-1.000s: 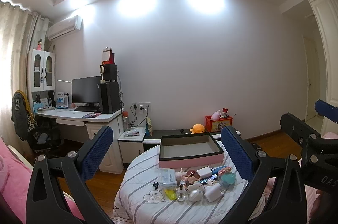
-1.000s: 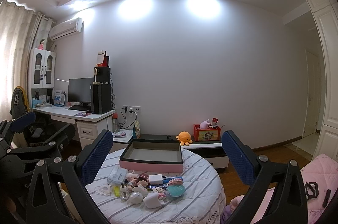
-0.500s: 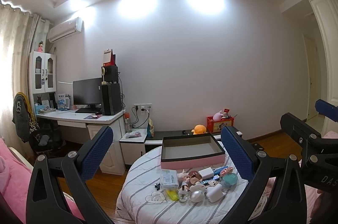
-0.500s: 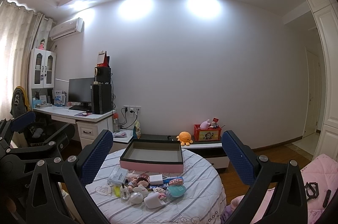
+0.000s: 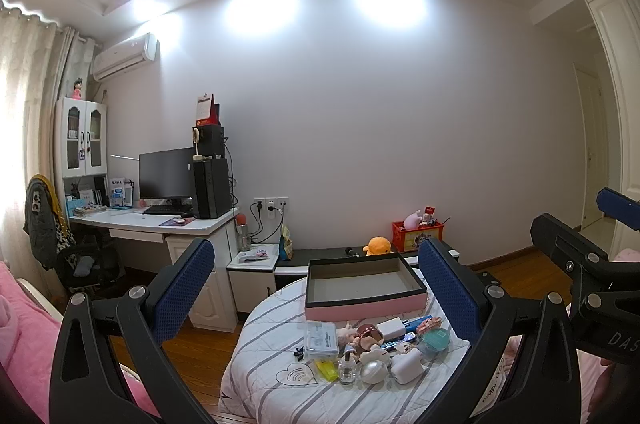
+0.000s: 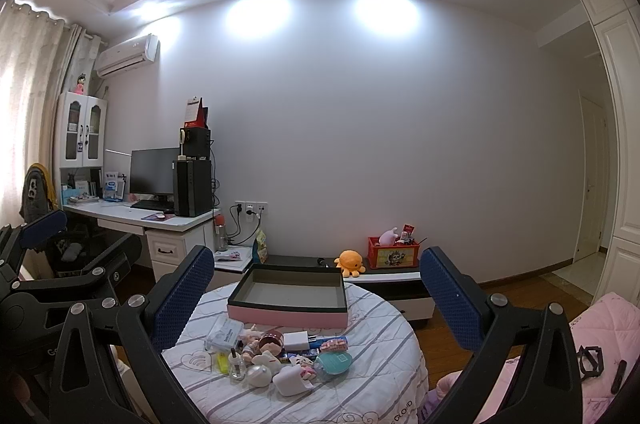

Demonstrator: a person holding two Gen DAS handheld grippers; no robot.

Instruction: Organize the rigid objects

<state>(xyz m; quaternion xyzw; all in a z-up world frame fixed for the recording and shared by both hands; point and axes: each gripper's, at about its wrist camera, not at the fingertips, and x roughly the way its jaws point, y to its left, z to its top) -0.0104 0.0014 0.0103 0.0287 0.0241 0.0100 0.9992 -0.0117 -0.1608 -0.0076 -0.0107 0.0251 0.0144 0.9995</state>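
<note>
Both claws hang spread and empty above a round worktop draped in a white, grey-striped cloth [image 5: 256,356], lower centre of frame; by appearances the sorting has not begun. At left of the clutter lies a clear rectangular plastic case [image 5: 320,338], then a small glass bottle [image 5: 347,371], a pearly white egg-shaped shell [image 5: 373,371], a white plug-shaped block [image 5: 406,366] and, rightmost, a round teal compact [image 5: 435,339]. Behind them, the shallow open box, pink outside with dark rim [image 5: 362,284], stands bare inside. The left claw [image 5: 316,298] and right claw [image 6: 316,298] each frame the heap from well apart. The next move probably calls for one claw to descend, straddle a single piece at the heap's edge and carry it to the box. Only the left wrist view shows the right claw's black frame at far right; only the right wrist view shows a pink quilt [image 6: 600,340] lower right.
</note>
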